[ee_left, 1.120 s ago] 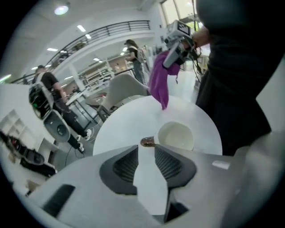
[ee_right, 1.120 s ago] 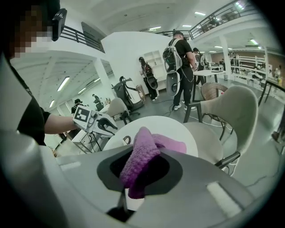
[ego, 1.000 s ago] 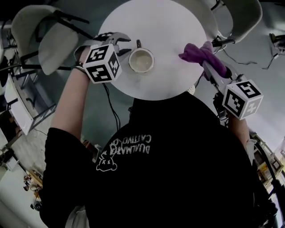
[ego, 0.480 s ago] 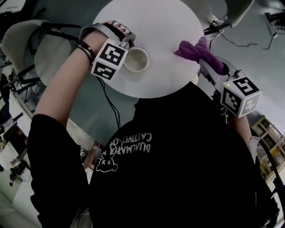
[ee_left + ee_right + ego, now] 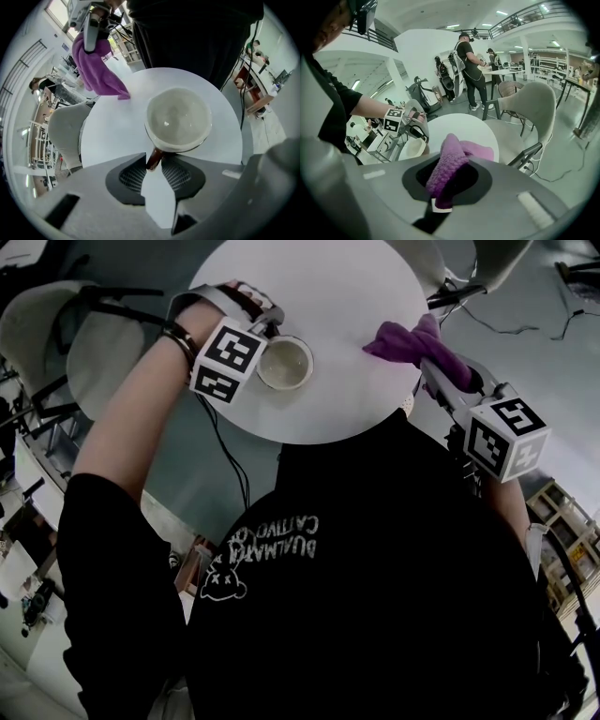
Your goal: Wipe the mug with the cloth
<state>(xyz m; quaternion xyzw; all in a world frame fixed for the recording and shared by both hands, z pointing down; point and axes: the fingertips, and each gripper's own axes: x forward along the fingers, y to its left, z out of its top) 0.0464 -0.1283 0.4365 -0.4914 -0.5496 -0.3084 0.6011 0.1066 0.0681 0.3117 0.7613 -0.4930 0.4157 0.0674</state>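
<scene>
A cream mug [image 5: 285,363] stands upright on the round white table [image 5: 328,296], its dark handle toward my left gripper [image 5: 269,332]. In the left gripper view the mug [image 5: 178,119] sits just beyond the left gripper [image 5: 154,168], whose jaws have just been closing. The handle [image 5: 153,159] fills the gap between the pad tips. My right gripper [image 5: 433,367] hovers at the table's right edge, shut on a purple cloth [image 5: 412,345]. That cloth [image 5: 447,164] bulges out between the right gripper's [image 5: 440,187] pads. The cloth is apart from the mug.
A pale chair [image 5: 103,343] stands left of the table and another [image 5: 487,259] at the upper right. Cables lie on the floor by the right chair. People [image 5: 468,65] stand far off in the hall. My own dark shirt [image 5: 356,568] fills the lower head view.
My left hand rolled and came down beside the mug, bringing its jaws round the handle. The right gripper and cloth stayed about where they were.
</scene>
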